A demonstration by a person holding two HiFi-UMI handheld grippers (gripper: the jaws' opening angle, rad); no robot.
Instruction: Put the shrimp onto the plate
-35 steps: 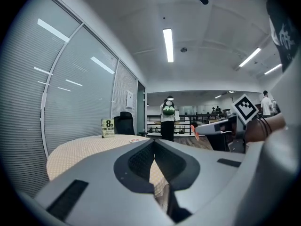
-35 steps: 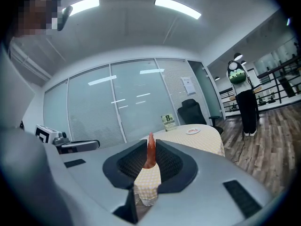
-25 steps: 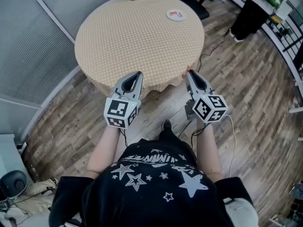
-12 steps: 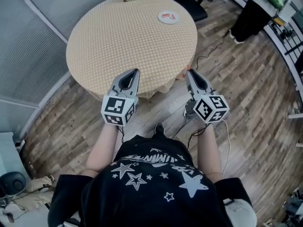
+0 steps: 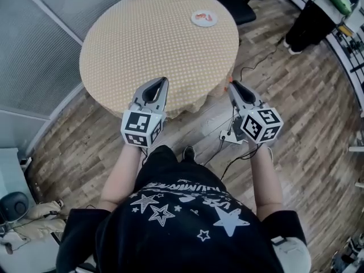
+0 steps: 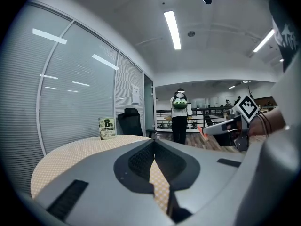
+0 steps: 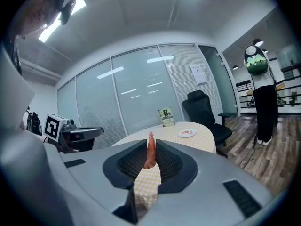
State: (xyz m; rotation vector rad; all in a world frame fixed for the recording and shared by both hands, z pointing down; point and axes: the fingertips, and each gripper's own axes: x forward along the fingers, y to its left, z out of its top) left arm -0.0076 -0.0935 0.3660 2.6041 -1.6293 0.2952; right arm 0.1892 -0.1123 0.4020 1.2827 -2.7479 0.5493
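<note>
Now, shrimp point(image 7: 150, 150): orange-red, upright, pinched between the jaws of the right hand-held gripper point(image 5: 231, 85), just beside the bench's near right edge.
Left hand-held gripper point(image 5: 161, 81): jaws closed together with nothing between them, tips over the bench's near edge.
Bench point(image 5: 142, 44): round, covered by a tan checked cloth.
Plate point(image 5: 195, 20): small and white, at the bench's far right, well apart from both grippers; something orange-red lies on it.
Book point(image 6: 107, 128): stands upright at the far edge; the cover reads "8th confession", with "Patterson" beneath.
Background: a black office chair point(image 7: 204, 111) behind the bench; a person point(image 7: 261, 102) with a green backpack stands on the wooden floor.
</note>
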